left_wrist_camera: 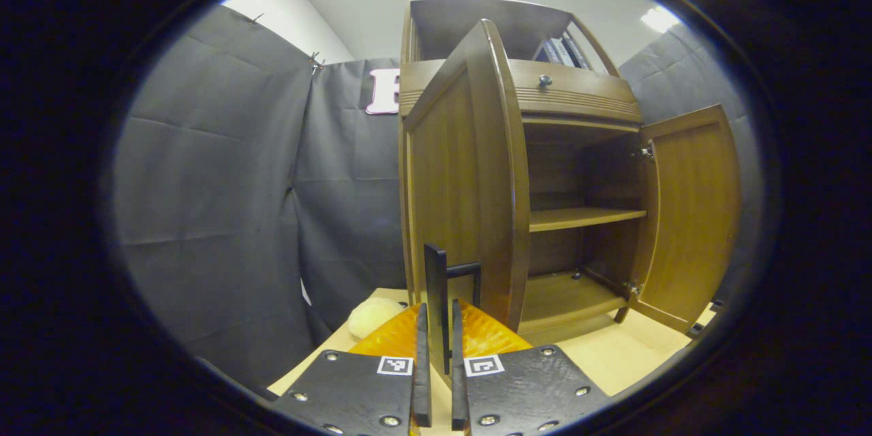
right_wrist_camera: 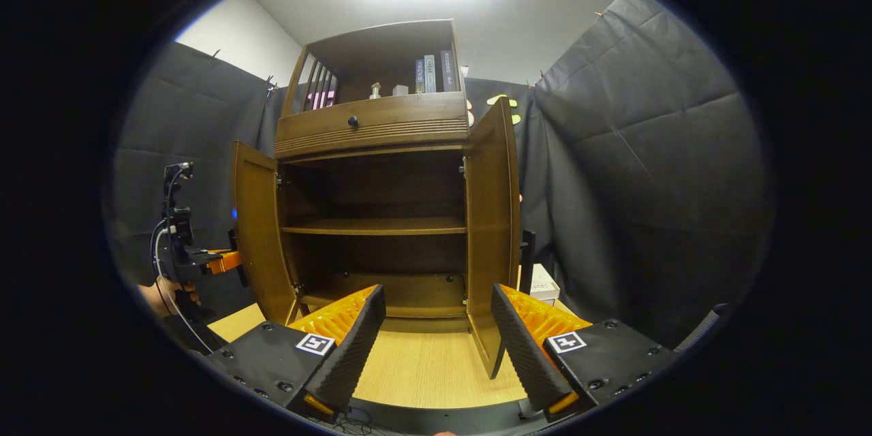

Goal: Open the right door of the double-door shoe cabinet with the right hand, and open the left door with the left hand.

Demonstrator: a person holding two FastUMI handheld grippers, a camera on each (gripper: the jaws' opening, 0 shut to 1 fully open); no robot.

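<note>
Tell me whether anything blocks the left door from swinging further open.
Nothing visible does. The left door is already swung wide, with the left gripper shut on its handle. A pale round object lies on the table near the cabinet's base, but whether it sits in the door's path is unclear.

The shoe cabinet (right_wrist_camera: 381, 218) stands on a table (right_wrist_camera: 422, 368), backed by the booth's cloth wall (right_wrist_camera: 647, 170). Its left door (right_wrist_camera: 257, 238) and right door (right_wrist_camera: 492, 218) both swing outward, baring a middle shelf (right_wrist_camera: 375, 225) above the bottom board (right_wrist_camera: 409, 289). A drawer (right_wrist_camera: 375, 122) sits over the doors, and above it an open top shelf holds books (right_wrist_camera: 432, 73) at its right end. In the left gripper view, the left gripper (left_wrist_camera: 436, 368) sits at the outer face of the left door, its fingers around the door's handle (left_wrist_camera: 439, 293). A round soft object (left_wrist_camera: 373, 317) lies on the table left of the cabinet. A box (right_wrist_camera: 543, 284) rests on the table behind the right door.
</note>
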